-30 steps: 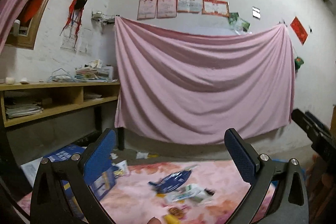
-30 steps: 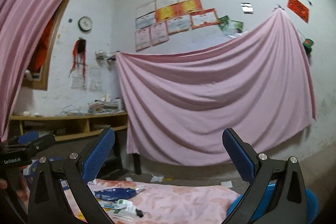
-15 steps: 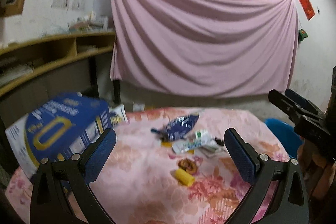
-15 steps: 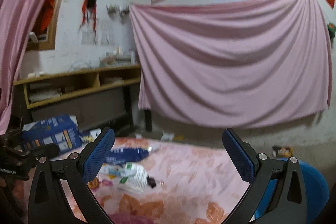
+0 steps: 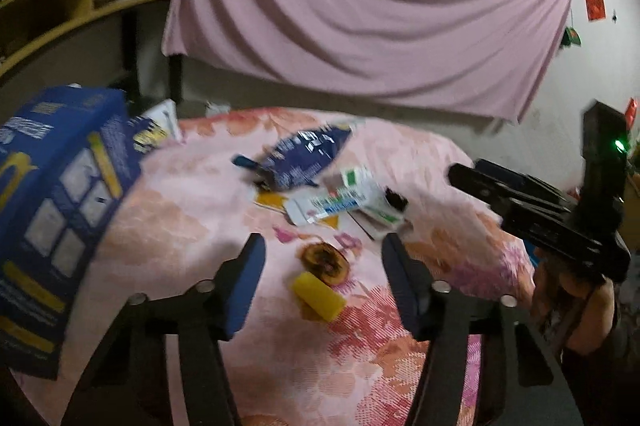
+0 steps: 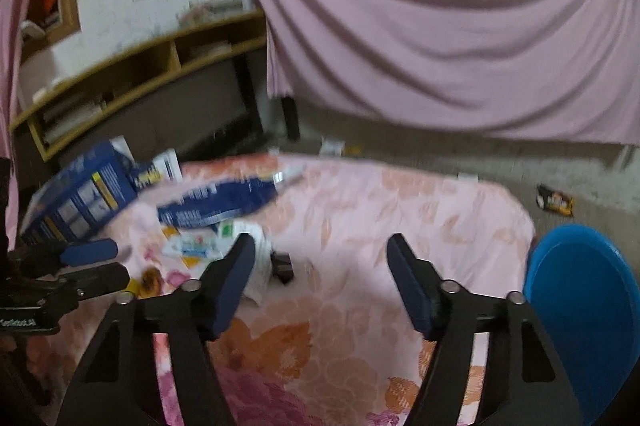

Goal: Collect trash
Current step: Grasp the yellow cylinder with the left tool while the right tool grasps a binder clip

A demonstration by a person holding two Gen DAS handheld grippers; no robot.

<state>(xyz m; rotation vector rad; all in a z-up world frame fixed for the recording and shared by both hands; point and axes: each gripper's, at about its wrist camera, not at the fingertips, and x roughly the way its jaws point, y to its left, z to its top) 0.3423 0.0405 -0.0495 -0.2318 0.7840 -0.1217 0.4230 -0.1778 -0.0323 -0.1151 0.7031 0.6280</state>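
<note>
Trash lies scattered on the flowered worktop, and nothing looks collected yet: the blue bin at 3 o'clock in the right wrist view shows no litter inside as far as can be seen, so I judge the task barely begun. Left gripper hovers with jaws apart and nothing between them; a yellow cylinder and a brown round scrap sit just ahead, framed by the gap. Farther toward 12 o'clock lie a white toothpaste-style box and a dark blue wrapper. A big blue carton stands at 9 o'clock. Right gripper is likewise spread wide and empty, over bare cloth, with the litter off toward its 10 o'clock.
</note>
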